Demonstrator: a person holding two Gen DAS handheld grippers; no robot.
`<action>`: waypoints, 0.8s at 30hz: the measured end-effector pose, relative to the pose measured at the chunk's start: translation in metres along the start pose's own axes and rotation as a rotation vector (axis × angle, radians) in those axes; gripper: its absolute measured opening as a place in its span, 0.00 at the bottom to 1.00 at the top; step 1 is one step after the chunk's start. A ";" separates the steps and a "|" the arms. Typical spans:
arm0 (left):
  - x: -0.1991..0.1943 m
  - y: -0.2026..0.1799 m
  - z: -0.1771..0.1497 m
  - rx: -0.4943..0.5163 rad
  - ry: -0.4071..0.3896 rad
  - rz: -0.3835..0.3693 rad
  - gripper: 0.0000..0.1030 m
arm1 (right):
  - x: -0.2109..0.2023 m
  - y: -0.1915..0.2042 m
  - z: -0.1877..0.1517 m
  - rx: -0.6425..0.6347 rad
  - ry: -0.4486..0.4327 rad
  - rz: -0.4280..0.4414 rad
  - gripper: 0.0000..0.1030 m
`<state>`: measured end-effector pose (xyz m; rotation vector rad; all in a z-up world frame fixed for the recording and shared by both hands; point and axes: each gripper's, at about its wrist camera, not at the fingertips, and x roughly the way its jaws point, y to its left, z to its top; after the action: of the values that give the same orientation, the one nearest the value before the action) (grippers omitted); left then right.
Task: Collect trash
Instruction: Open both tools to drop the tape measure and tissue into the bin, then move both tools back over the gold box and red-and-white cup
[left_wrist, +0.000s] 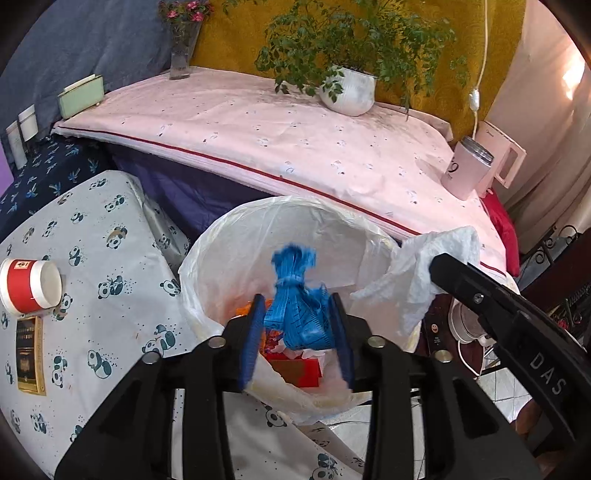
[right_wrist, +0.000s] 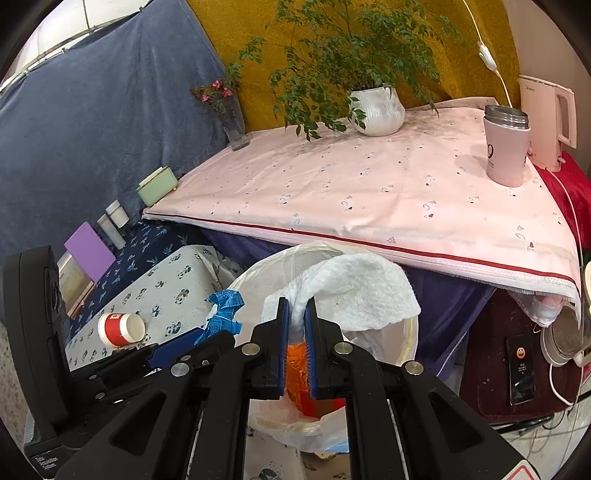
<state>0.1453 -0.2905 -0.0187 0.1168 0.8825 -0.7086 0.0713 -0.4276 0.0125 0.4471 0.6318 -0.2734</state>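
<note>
left gripper (left_wrist: 297, 328) pinches blue tape bundle (left_wrist: 295, 295), long axis upright, directly over bin bag (left_wrist: 207, 258). right gripper (right_wrist: 295, 332) pinches white tissue (right_wrist: 351, 291) above the rim.

Potted plant (right_wrist: 376, 110); pink tumbler (right_wrist: 506, 147); kettle (right_wrist: 550, 118); flower vase (right_wrist: 232, 122).

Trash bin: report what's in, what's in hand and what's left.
Done: red and orange wrappers lie in the lined trash bin. In hand: the left gripper holds a blue bundle and the right gripper a white tissue, both over the bin. Left: the red paper cup and a dark packet on the panda cloth.
</note>
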 end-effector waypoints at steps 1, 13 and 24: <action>0.001 0.002 0.000 -0.009 0.001 0.008 0.50 | 0.002 -0.001 0.000 0.002 0.002 0.000 0.08; -0.006 0.030 0.000 -0.060 -0.022 0.046 0.52 | 0.012 0.009 0.002 -0.009 0.008 0.005 0.14; -0.026 0.068 -0.007 -0.123 -0.065 0.120 0.65 | 0.012 0.037 0.005 -0.045 -0.017 0.027 0.42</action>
<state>0.1711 -0.2220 -0.0170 0.0365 0.8475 -0.5418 0.0969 -0.3992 0.0203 0.4094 0.6137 -0.2366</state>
